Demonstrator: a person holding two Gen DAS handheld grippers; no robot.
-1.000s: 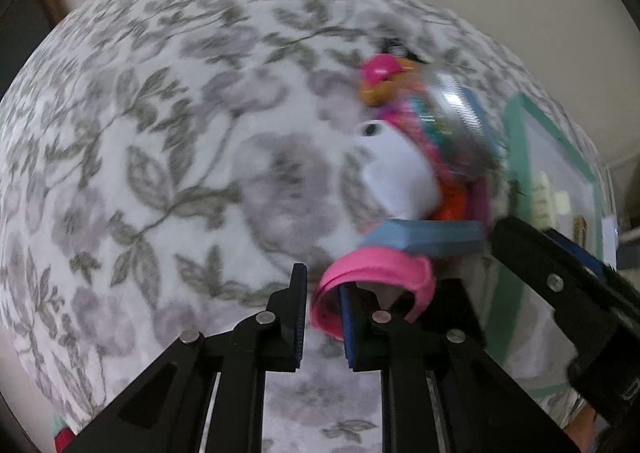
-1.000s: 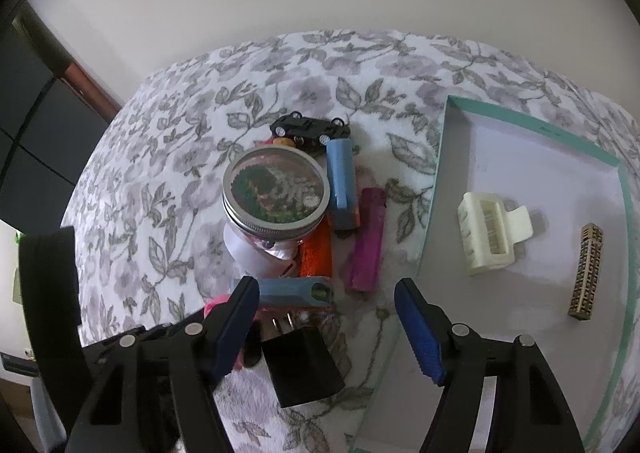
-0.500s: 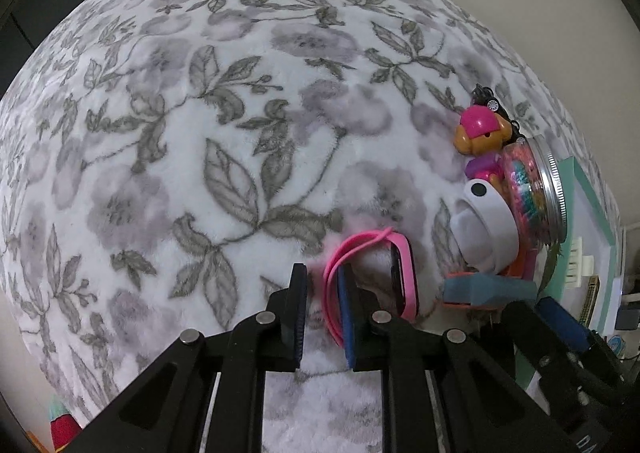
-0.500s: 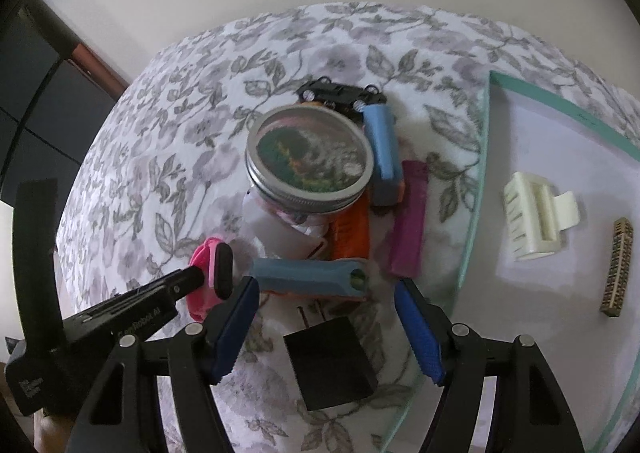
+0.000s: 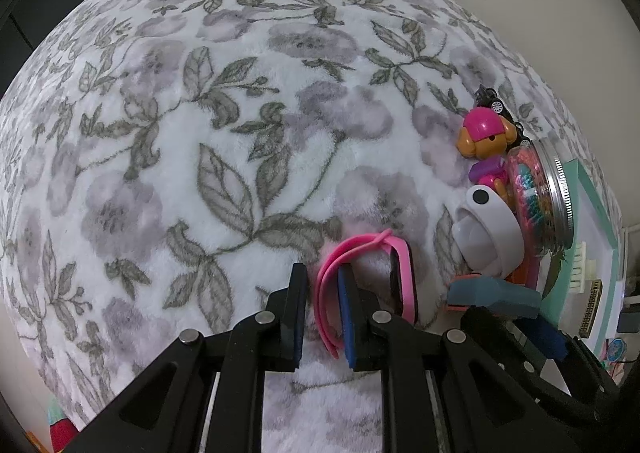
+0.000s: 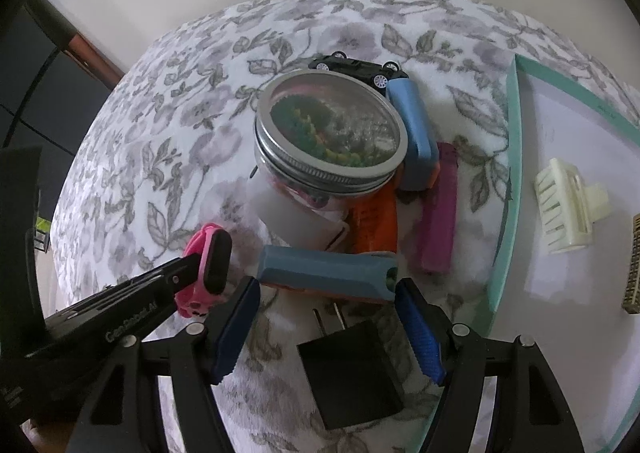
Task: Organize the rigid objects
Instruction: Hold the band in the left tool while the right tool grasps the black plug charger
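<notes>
1. Two things had changed in the last second: the left gripper (image 5: 322, 313) had slid left, away from the pile, and the right gripper (image 6: 326, 289) had sunk towards it.
2. Its jaws stood nearly closed on the strap of the pink watch (image 5: 362, 249), one finger threaded through the loop. A sliver of gap showed beside the strap, so the pinch looked light, but the watch had travelled with it across the flowered cloth (image 5: 200, 133).
3. That watch now stood on edge to the left of the pile, apart from the blue bar (image 6: 326, 271) it had been crowding a second before.
4. Meanwhile the right gripper hung open and wide, the tips of its two fingers bracketing the ends of the blue bar without pressing on it. The bar lay crosswise at the near edge of the pile, in front of the glass jar (image 6: 332, 133), and just beyond a black plug (image 6: 348, 365) lying between the fingers.
5. My reading was that pulling the watch aside had cleared room for a clean grab on the bar.
6. Over on the right, the green-rimmed tray (image 6: 514, 157) held only a cream hair clip (image 6: 568, 209) and one small brown piece, so most of the sorting seemed still to come.
</notes>
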